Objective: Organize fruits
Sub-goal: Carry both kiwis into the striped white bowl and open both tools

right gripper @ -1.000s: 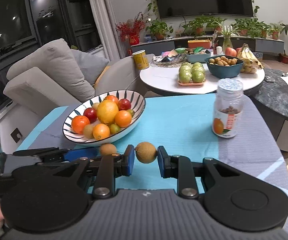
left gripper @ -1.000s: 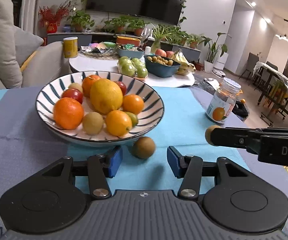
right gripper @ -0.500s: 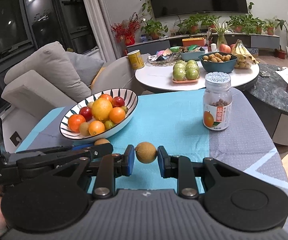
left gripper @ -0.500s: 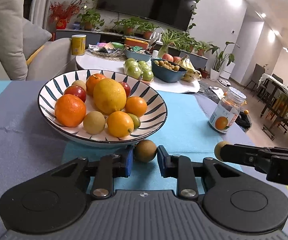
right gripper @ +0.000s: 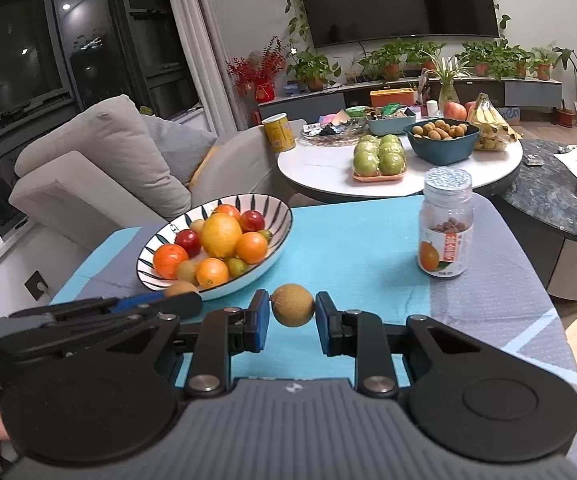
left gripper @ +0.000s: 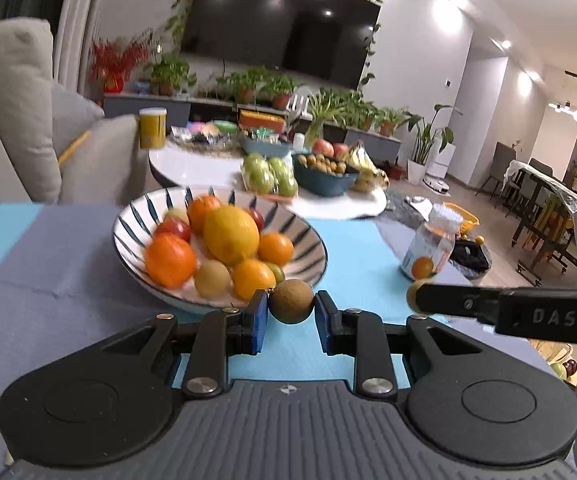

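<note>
A striped bowl (left gripper: 300,228) (right gripper: 278,206) full of oranges, a lemon, red fruits and small brown fruits stands on the blue cloth. My left gripper (left gripper: 290,307) is shut on a brown round fruit (left gripper: 290,301) and holds it just above the cloth at the bowl's near rim. My right gripper (right gripper: 292,311) is shut on a second brown fruit (right gripper: 293,305), raised above the cloth to the right of the bowl. The right gripper's fruit also shows in the left wrist view (left gripper: 413,297). The left gripper's fruit shows in the right wrist view (right gripper: 180,289).
A clear jar with an orange label (right gripper: 446,229) (left gripper: 428,246) stands on the cloth right of the bowl. Behind is a round white table (right gripper: 320,168) with green apples, a blue bowl and bananas. A grey sofa (right gripper: 100,160) is at the left.
My left gripper closed on the brown fruit by the bowl and lifted it off the cloth. My right gripper stayed shut on its fruit and shifted slightly.
</note>
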Demonstrator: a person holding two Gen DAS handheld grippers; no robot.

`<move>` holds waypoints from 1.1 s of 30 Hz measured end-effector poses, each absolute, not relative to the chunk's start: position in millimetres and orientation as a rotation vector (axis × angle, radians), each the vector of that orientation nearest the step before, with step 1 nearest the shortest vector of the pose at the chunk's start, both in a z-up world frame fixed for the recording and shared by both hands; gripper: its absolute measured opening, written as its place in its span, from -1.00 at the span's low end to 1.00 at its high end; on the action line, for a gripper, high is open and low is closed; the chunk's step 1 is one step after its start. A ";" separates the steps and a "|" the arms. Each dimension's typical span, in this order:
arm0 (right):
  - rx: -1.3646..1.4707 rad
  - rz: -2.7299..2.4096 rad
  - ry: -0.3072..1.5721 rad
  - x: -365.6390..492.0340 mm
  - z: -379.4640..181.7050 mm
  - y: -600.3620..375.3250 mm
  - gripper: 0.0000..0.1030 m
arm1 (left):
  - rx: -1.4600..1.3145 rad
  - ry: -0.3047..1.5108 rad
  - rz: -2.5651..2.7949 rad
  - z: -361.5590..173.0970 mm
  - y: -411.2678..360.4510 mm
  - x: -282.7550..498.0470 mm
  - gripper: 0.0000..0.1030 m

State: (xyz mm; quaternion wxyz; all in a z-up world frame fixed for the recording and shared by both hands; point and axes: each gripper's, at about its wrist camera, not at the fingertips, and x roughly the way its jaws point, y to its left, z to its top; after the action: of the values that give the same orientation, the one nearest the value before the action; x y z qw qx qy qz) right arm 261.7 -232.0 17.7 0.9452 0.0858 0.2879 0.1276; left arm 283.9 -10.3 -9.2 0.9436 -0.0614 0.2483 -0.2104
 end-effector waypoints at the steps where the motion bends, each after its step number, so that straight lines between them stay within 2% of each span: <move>1: 0.178 0.263 0.586 262.2 18.4 -230.8 0.01 | -0.122 0.498 -0.428 -6.2 -8.4 283.1 -0.54; 15: 0.152 0.321 0.556 274.0 33.7 -208.6 0.01 | -0.119 0.419 -0.376 24.2 25.4 291.5 -0.54; 33: 0.176 0.369 0.552 292.0 41.5 -189.6 0.01 | -0.114 0.391 -0.361 37.6 42.2 308.5 -0.54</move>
State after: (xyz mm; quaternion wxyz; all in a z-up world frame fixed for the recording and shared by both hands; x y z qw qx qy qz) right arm 292.0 -189.6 41.5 0.9416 0.0861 0.2708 0.1809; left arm 308.5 42.2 37.6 0.9632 -0.0561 0.1930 -0.1782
